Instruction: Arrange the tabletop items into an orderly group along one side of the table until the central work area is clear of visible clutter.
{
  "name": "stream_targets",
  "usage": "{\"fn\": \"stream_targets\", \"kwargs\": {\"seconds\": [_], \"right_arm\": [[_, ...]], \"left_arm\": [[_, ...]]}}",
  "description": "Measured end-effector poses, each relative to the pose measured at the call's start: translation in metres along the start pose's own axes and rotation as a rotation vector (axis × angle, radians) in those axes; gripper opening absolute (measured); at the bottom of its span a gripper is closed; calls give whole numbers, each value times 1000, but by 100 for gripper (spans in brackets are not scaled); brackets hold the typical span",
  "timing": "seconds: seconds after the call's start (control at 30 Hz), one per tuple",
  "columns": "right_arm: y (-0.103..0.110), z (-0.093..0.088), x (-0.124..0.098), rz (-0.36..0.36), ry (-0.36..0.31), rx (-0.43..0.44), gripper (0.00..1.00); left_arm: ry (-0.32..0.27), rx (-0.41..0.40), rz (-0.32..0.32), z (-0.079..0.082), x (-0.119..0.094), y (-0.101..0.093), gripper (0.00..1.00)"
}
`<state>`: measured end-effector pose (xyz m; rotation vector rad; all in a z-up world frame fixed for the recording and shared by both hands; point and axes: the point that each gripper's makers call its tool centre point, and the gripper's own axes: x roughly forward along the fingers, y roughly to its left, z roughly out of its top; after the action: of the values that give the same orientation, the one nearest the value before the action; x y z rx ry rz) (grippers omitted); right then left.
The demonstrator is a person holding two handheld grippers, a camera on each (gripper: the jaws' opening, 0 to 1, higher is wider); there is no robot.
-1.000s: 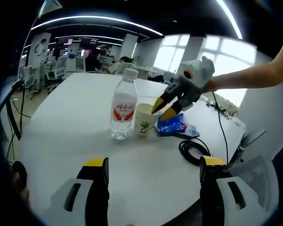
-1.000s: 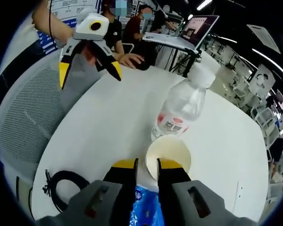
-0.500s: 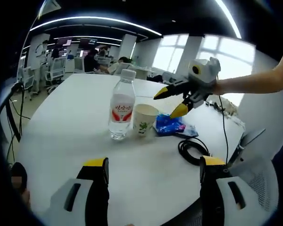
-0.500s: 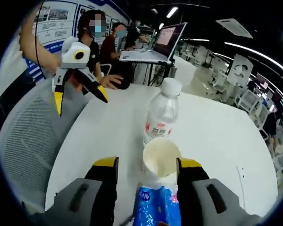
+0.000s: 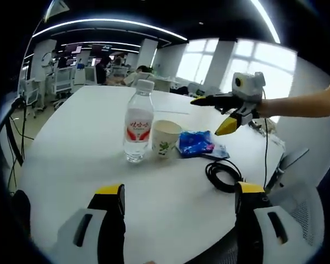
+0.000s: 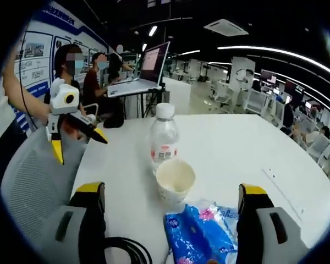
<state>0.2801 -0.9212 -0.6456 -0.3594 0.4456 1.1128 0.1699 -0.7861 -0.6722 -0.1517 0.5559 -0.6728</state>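
Cup (image 6: 175, 180) between open right gripper (image 6: 170, 193) jaws, apparently.

We see a bright white table (image 5: 71, 143) under ceiling light strips (image 5: 110, 23), daylight glaring from far windows (image 5: 258, 60); fisheye bending curves the edges, and soft shadows pool beneath the bottle (image 5: 137, 122).

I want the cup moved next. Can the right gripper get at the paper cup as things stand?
Probably yes. The right gripper is open and empty, and the paper cup stands ahead between its jaws, with the blue packet nearer and the water bottle behind.
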Motion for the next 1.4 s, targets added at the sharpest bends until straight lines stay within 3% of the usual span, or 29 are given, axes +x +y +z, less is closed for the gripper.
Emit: {"fn": "stream_targets", "kwargs": {"seconds": [0.67, 0.87, 1.23, 1.4], "right_arm": [[-2, -7, -37, -121, -66, 134, 100], [-6, -12, -52, -188, -101, 185, 100], [-3, -23, -80, -279, -145, 267, 99], [-6, -36, -96, -334, -159, 318, 99]], "left_arm": [[3, 16, -20, 6, 3, -5, 79], [7, 26, -32, 7, 5, -8, 79], [15, 46, -54, 9, 6, -16, 78], [24, 54, -56, 8, 3, -16, 78]]}}
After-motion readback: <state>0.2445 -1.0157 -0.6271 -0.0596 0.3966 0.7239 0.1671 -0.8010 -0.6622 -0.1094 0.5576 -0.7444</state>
